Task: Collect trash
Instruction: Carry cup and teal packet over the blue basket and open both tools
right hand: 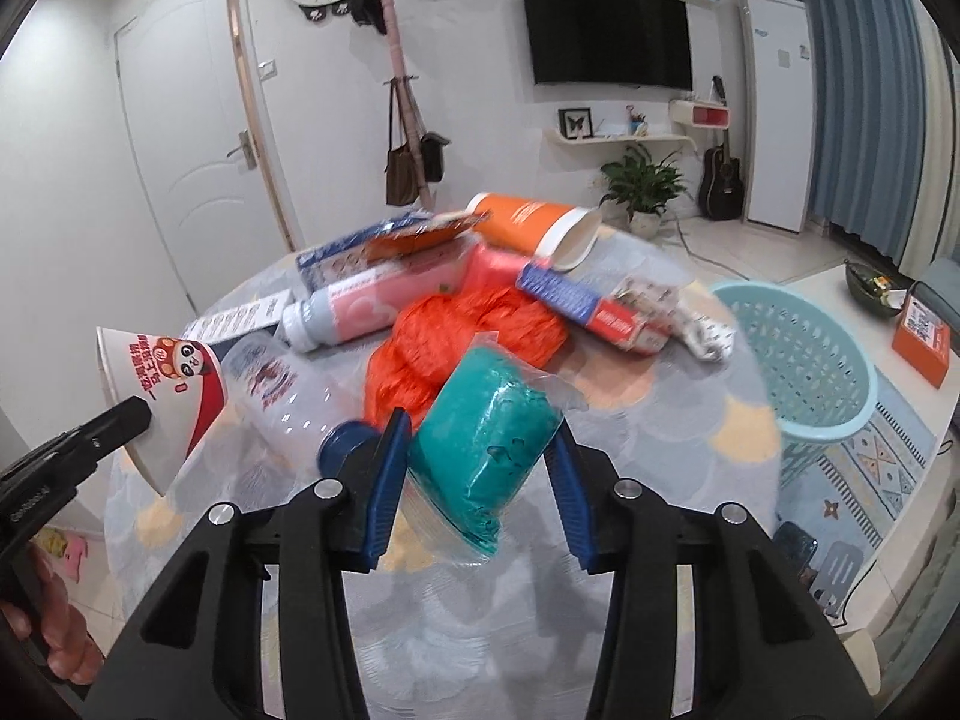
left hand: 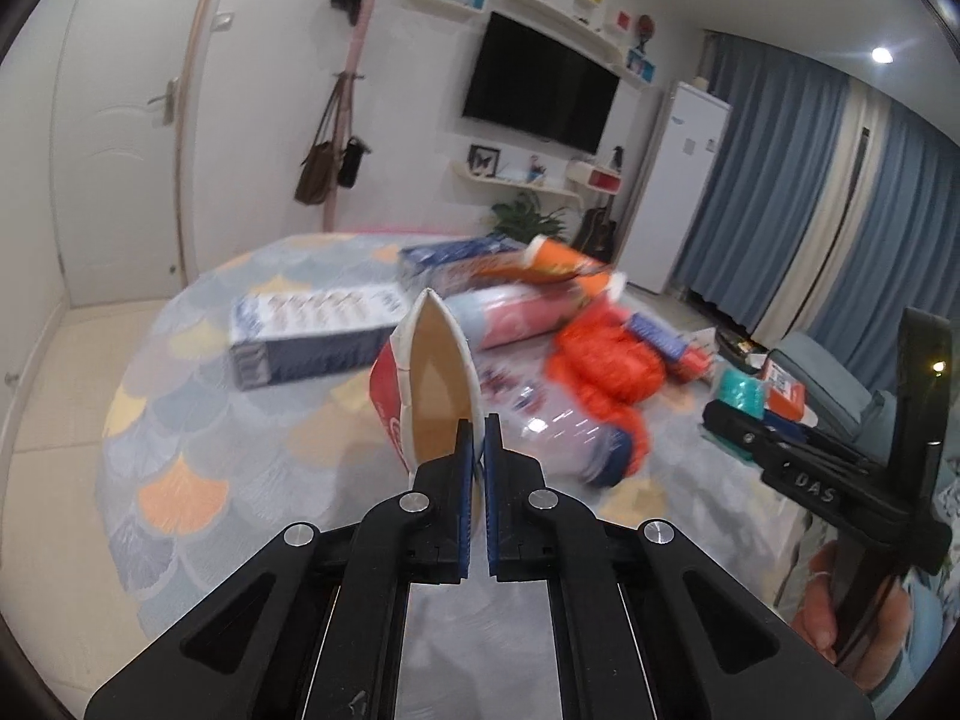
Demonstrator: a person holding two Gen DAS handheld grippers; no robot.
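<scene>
Pickup step: left tool pinched tight on flattened paper cup, right tool half-closed around teal packet. Next: carry both over to teal basket, release inside.

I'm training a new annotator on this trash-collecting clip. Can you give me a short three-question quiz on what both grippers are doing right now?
1. True or false: the left gripper is shut on a flattened paper cup.
2. What does the right gripper hold? A) the clear plastic bottle B) a teal packet in clear wrap C) the orange cup
3. Fill in: the light blue ____ stands at the right of the right wrist view, beside the table.

Key: 1 true; 2 B; 3 basket.
</scene>
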